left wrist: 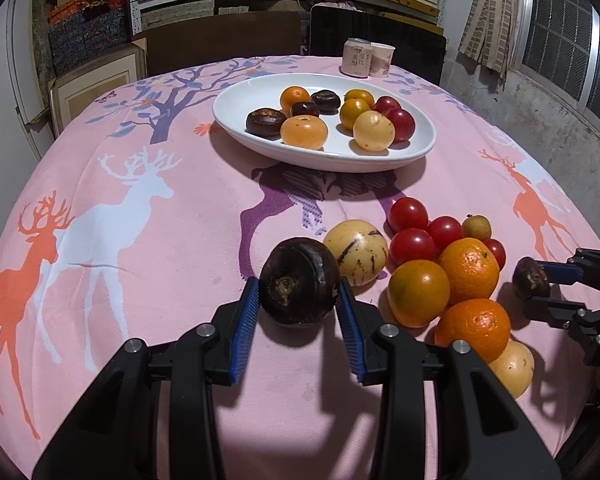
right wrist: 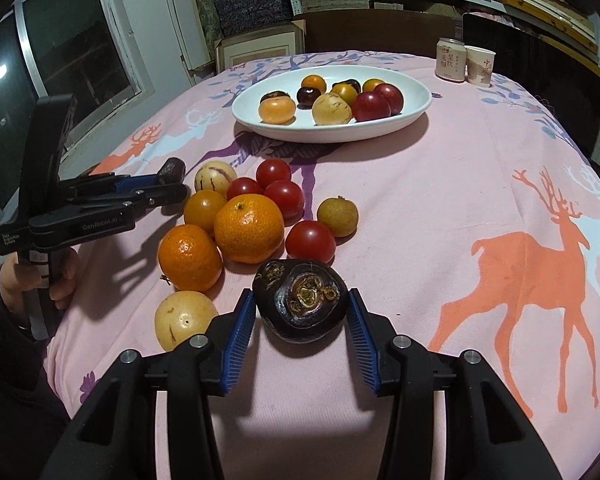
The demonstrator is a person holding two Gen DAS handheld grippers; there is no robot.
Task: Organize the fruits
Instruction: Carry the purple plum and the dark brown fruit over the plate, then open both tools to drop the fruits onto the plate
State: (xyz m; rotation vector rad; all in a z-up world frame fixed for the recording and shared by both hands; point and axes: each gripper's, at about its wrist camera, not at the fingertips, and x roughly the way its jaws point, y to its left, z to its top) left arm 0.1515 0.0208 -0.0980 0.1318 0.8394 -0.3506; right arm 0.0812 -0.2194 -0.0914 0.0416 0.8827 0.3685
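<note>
Dark water chestnut [left wrist: 299, 281] pinched between the blue pads of the left tongs [left wrist: 299, 304], lifted just clear of the desk [left wrist: 140, 280], beside the loose pile. Second dark chestnut [right wrist: 300, 300] sits between the pads of the right tongs [right wrist: 302, 322]; pads look close on both sides and the left wrist view shows it carried at the tong tips, so judged gripped too.

Plate status: white oval plate [left wrist: 236, 104] at the far side of the desk already holds about nine pieces – dark chestnuts, orange persimmon-like fruit, a pale yellow melon-like fruit, red plums. Grouping by kind looks partial; hard to tell.

Still loose on the desk, near side: two mandarins [right wrist: 249, 227], an orange-yellow fruit [right wrist: 204, 209], four cherry tomatoes [right wrist: 284, 197], a small brown longan [right wrist: 337, 216], two pale yellow streaked fruits [right wrist: 185, 320]. All touching or just beside one another in one cluster.

Judgement: roughly halfway. Two chestnuts in hand, not yet delivered; about ten pieces remain after them

Can and paper cup [right wrist: 480, 66] behind the plate, untouched
</note>
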